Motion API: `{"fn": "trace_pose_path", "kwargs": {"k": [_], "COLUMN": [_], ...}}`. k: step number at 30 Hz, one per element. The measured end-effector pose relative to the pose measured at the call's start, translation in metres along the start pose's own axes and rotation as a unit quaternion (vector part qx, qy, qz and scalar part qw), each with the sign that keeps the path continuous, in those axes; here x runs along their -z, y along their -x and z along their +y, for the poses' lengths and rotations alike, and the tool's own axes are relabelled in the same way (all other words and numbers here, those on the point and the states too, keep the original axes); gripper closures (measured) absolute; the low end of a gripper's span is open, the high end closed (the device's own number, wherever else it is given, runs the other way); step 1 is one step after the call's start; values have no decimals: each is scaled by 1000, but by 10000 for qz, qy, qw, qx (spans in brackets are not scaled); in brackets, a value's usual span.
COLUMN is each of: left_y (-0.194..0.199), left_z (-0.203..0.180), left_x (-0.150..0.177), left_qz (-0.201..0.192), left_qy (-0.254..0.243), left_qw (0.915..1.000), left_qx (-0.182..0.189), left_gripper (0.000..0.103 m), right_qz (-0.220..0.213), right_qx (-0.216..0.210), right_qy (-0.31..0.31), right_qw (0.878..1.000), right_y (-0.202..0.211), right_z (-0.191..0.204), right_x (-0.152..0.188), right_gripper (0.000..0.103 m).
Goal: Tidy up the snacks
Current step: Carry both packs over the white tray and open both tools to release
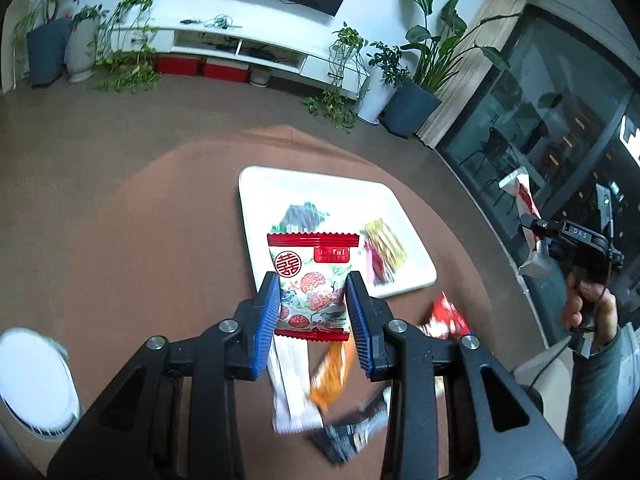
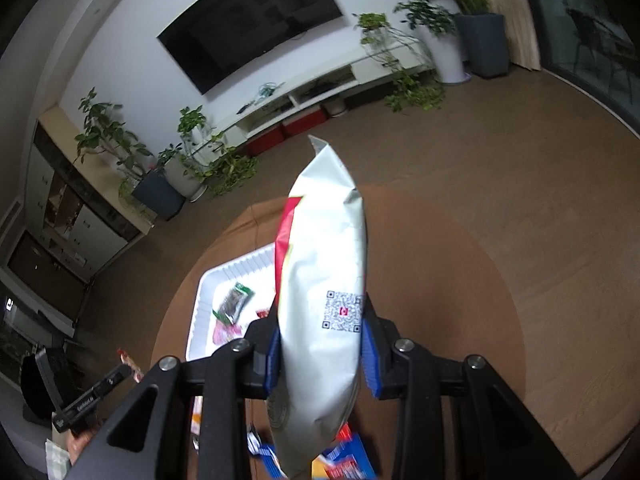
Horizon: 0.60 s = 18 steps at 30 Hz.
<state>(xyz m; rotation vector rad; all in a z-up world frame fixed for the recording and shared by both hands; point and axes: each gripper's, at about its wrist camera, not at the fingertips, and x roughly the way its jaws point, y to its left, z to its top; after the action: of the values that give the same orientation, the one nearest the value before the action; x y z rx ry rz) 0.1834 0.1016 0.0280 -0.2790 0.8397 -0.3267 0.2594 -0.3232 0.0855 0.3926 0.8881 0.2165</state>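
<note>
The left gripper (image 1: 312, 296) clamps a red-and-white snack packet (image 1: 310, 284) above the round table (image 1: 140, 240). Beyond it the white tray (image 1: 320, 184) already holds a few packets, so sorting looks partly done. Several loose snacks (image 1: 330, 372) still lie on the table below. At right, the right gripper (image 2: 320, 344) grips a silver pouch (image 2: 324, 280), also held in the air.
</note>
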Motion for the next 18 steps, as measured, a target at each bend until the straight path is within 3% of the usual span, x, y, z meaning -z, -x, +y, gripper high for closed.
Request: {"fn": "trace_pose_path", "kwargs": {"k": [8, 13, 18], "left_y": [-82, -139, -173], "left_z": [-10, -4, 0], "left_x": [-61, -69, -60], "left_qz": [491, 846, 1030], "left_qy": [-463, -461, -487], "left_qw": [9969, 9935, 9905], "left_qx": [-404, -605, -768], "left_gripper": [71, 71, 71], "right_qz": [892, 1557, 1831], "right_qx": [-17, 67, 237], "right_qy": [891, 1192, 1274], "right_qw": [9920, 9806, 9745], "right_y": [-110, -175, -208], "right_z": [57, 74, 78], "right_x": [-18, -12, -3], "right_gripper": [68, 68, 68]}}
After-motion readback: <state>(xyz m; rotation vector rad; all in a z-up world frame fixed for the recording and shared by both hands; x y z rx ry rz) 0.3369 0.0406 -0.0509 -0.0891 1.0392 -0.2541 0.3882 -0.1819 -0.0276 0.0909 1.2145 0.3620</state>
